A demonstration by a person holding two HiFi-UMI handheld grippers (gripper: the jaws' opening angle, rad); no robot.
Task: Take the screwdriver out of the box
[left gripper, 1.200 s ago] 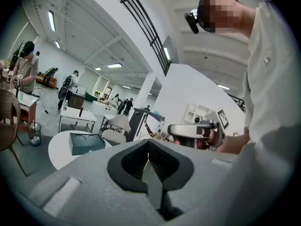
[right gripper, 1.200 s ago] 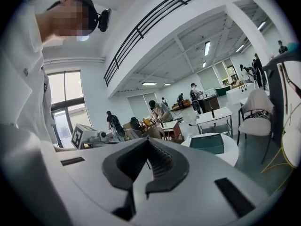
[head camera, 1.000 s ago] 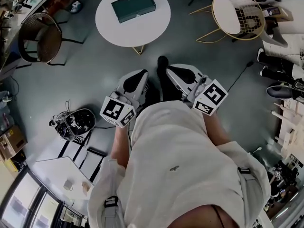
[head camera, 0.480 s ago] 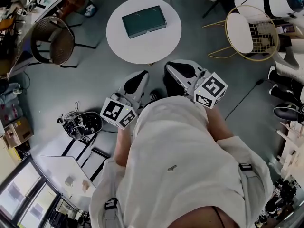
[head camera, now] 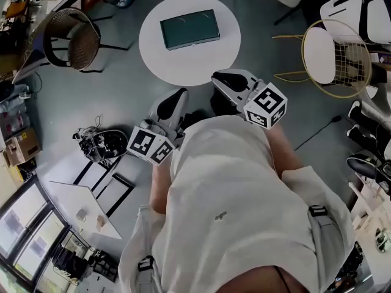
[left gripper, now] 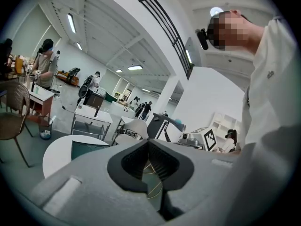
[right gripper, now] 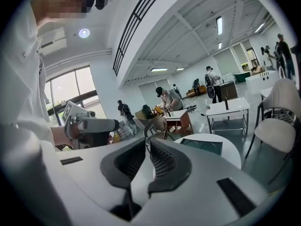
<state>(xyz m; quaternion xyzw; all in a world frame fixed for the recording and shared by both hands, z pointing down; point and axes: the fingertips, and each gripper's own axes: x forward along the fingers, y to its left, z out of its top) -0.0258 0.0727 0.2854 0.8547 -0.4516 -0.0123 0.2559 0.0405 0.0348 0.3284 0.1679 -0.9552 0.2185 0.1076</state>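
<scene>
A dark green box (head camera: 189, 29) lies shut on the round white table (head camera: 183, 66); no screwdriver shows. Both grippers hang in front of my white shirt, short of the table's near edge. My left gripper (head camera: 178, 96) points at the table, its tips meeting with nothing in them (left gripper: 148, 141). My right gripper (head camera: 217, 78) is close to the table rim; its jaws have just been opening and stand a narrow slit apart, empty (right gripper: 147, 141). The box (right gripper: 202, 146) and table (right gripper: 230, 150) lie ahead of it. The box (left gripper: 87, 149) also shows in the left gripper view.
A wicker chair (head camera: 70, 41) stands left of the table, and a gold wire chair (head camera: 333, 57) with a white seat to its right. A tangle of cables and gear (head camera: 98, 146) lies on the floor at left. People work at far tables.
The table and box have come nearer in the head view. Both grippers have moved forward toward the table, the right one now almost at its edge.
</scene>
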